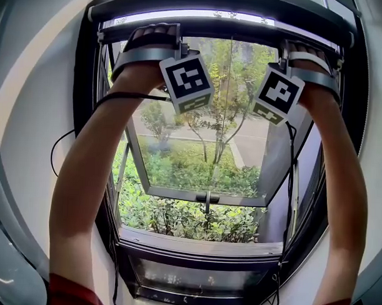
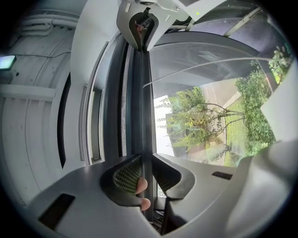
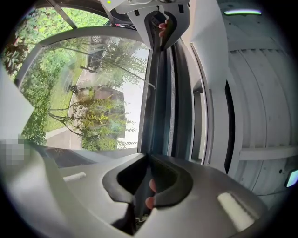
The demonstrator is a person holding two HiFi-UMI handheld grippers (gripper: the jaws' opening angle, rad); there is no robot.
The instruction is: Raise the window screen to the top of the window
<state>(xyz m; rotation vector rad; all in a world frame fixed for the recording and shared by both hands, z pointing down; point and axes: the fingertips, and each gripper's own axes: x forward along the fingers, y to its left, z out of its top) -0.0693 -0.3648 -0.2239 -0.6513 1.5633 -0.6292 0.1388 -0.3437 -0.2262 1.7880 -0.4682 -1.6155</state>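
Observation:
The window screen's dark pull bar (image 1: 233, 30) lies across the top of the window, just under the upper frame (image 1: 215, 4). Both arms reach up to it. My left gripper (image 1: 158, 42) is shut on the bar near its left end, my right gripper (image 1: 305, 54) near its right end. In the left gripper view the bar (image 2: 142, 111) runs straight out from between the jaws of my left gripper (image 2: 145, 173), which press on it. The right gripper view has the bar (image 3: 156, 107) clamped the same way in my right gripper (image 3: 148, 179). The mesh itself is hard to make out.
Beyond the opening a glass casement pane (image 1: 203, 174) swings outward over trees and shrubs. The dark sill (image 1: 200, 244) lies below. Black cables (image 1: 289, 183) hang from the grippers along the arms. White wall (image 1: 37, 81) flanks the frame on both sides.

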